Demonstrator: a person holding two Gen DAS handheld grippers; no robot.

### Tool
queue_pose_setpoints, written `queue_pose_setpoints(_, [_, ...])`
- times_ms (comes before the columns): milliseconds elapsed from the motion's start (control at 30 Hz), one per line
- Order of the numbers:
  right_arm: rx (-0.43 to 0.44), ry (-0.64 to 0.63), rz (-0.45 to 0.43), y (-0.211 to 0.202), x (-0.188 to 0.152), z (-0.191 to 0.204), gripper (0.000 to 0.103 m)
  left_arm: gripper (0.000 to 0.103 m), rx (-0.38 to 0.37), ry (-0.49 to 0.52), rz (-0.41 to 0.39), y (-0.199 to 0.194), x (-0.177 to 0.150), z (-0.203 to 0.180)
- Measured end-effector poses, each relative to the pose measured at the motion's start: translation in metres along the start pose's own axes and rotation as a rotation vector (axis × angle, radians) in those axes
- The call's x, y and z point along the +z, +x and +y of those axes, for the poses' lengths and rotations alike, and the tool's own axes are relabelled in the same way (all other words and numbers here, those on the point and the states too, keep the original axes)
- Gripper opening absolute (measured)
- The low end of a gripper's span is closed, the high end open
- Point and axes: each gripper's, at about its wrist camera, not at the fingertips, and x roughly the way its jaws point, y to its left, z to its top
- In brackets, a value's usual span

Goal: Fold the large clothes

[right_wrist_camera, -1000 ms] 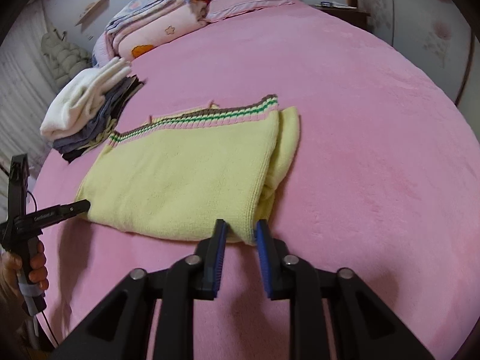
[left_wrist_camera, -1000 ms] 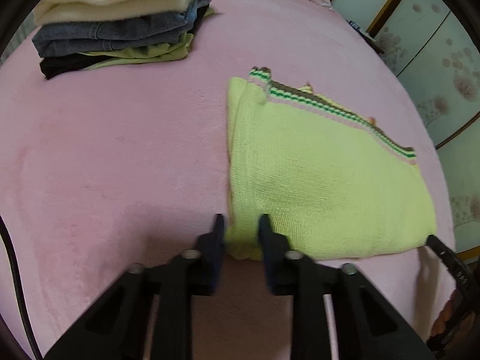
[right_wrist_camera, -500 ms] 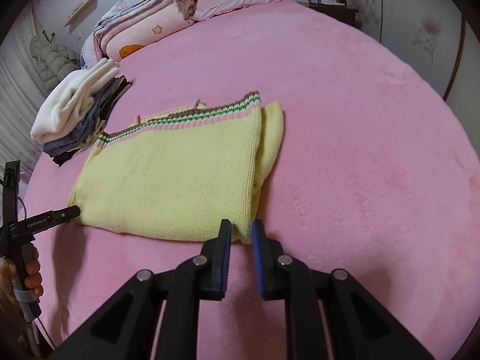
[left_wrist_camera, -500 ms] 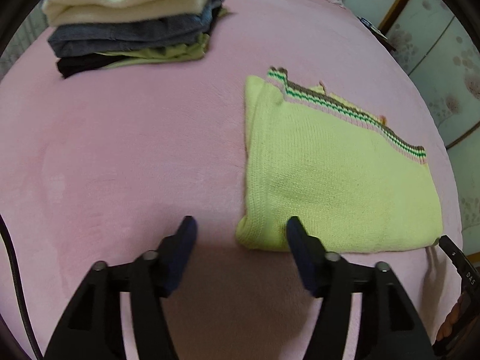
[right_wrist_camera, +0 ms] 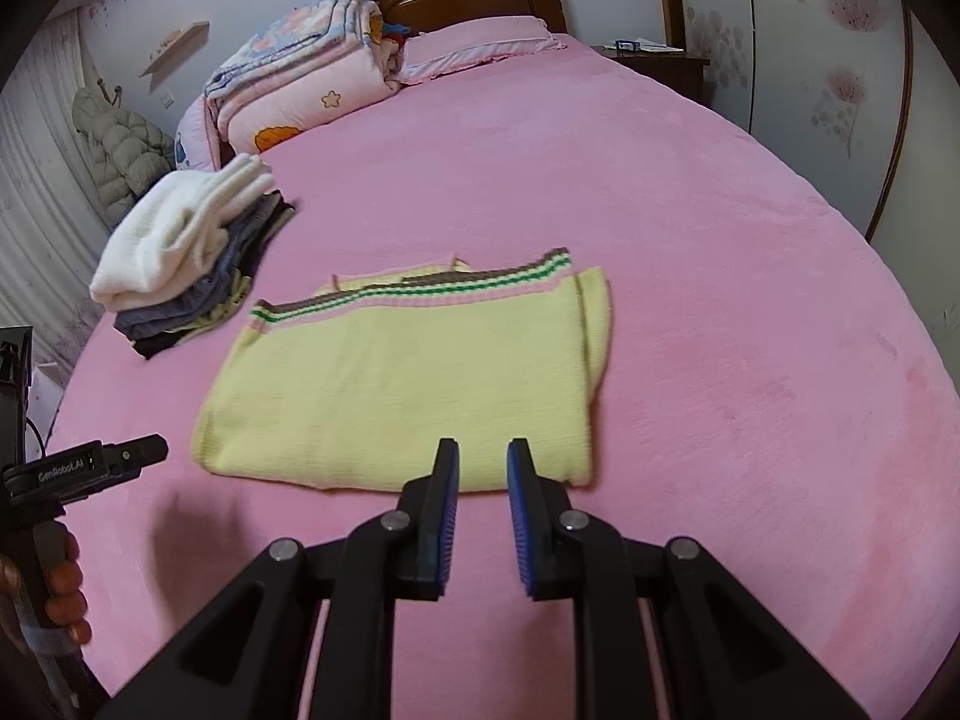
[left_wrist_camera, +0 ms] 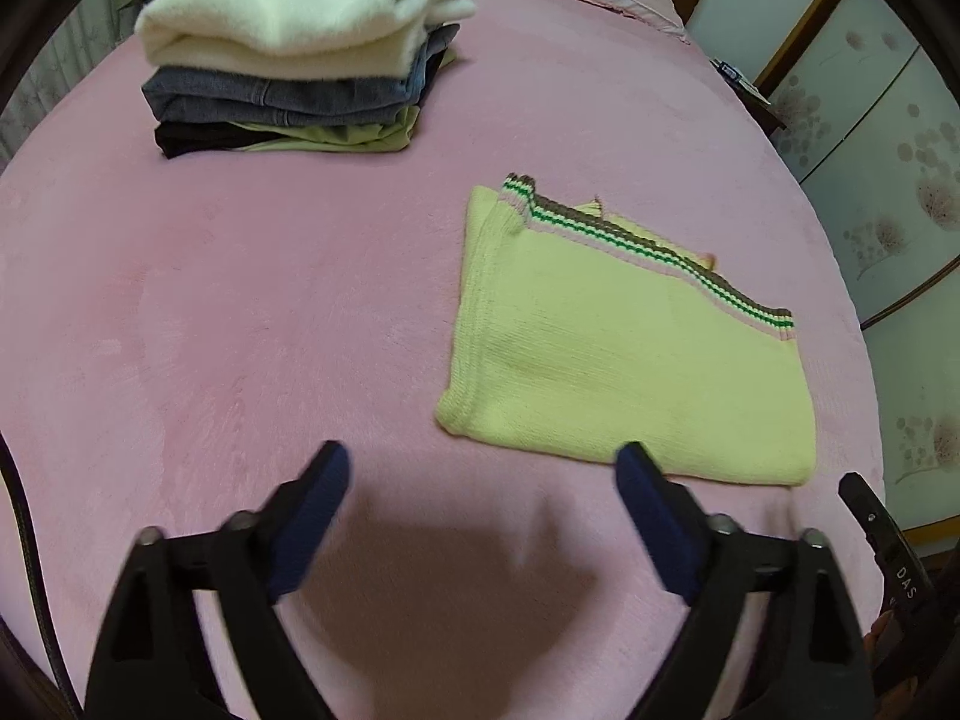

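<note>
Left gripper [left_wrist_camera: 480, 468]: jaws opening wide, nothing between them, now off the near-left corner it pinched a second ago. Yellow knit sweater [left_wrist_camera: 618, 354] lies folded flat on pink bedspread [left_wrist_camera: 240, 300]. Right gripper [right_wrist_camera: 483, 462]: jaws opening, corner released. Fold looks finished; stacking likely next.

A folded yellow sweater [left_wrist_camera: 618, 354] is laid flat on the pink bedspread [left_wrist_camera: 270, 312], right of centre, with a striped green, brown and pink band along its far right edge. The left gripper [left_wrist_camera: 483, 465] is held above the near part of the bed, its jaws being opened wide, with nothing between them; the right fingertip [left_wrist_camera: 639, 468] is seen just over the sweater's near edge. A stack of folded clothes [left_wrist_camera: 300, 54], topped by a white fleecy garment, is set at the far left, well apart from the sweater. Part of the right gripper [left_wrist_camera: 882, 546] is seen at the near right edge.
</note>
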Motion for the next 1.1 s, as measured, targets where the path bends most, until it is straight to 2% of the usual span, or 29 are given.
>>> queue_pose_setpoints(33, [0.006, 0.009, -0.004, -0.002, 0.000, 0.003, 0.033, 0.092, -0.010, 0.001, 0.001, -0.002, -0.001, -0.001])
queue_pose_setpoints(67, [0.013, 0.018, -0.010, -0.004, -0.001, 0.005, 0.035, 0.092, -0.022, 0.003, 0.008, -0.003, -0.003, -0.004])
queue_pose_setpoints(200, [0.023, 0.032, -0.029, -0.007, -0.002, 0.013, 0.035, 0.092, -0.070, -0.009, 0.045, -0.001, -0.010, -0.012])
queue_pose_setpoints(533, [0.036, -0.059, -0.042, -0.004, -0.012, 0.043, 0.035, 0.092, -0.186, -0.091, 0.087, 0.017, -0.037, -0.013])
queue_pose_setpoints(600, [0.040, -0.062, -0.044, -0.002, -0.013, 0.047, 0.035, 0.092, -0.245, -0.136, 0.089, 0.024, -0.041, -0.009])
queue_pose_setpoints(700, [0.046, -0.068, -0.047, 0.002, -0.016, 0.052, 0.035, 0.092, -0.384, -0.222, 0.086, 0.038, -0.045, -0.001])
queue_pose_setpoints(800, [0.048, -0.070, -0.050, 0.007, -0.017, 0.053, 0.035, 0.092, -0.487, -0.300, 0.079, 0.055, -0.048, 0.007])
queue_pose_setpoints(967, [0.038, -0.064, -0.062, 0.015, -0.018, 0.052, 0.035, 0.092, -0.586, -0.363, 0.045, 0.082, -0.048, 0.013])
queue_pose_setpoints(1100, [0.028, -0.071, -0.078, 0.021, -0.017, 0.053, 0.035, 0.092, -0.627, -0.362, -0.002, 0.096, -0.042, 0.011])
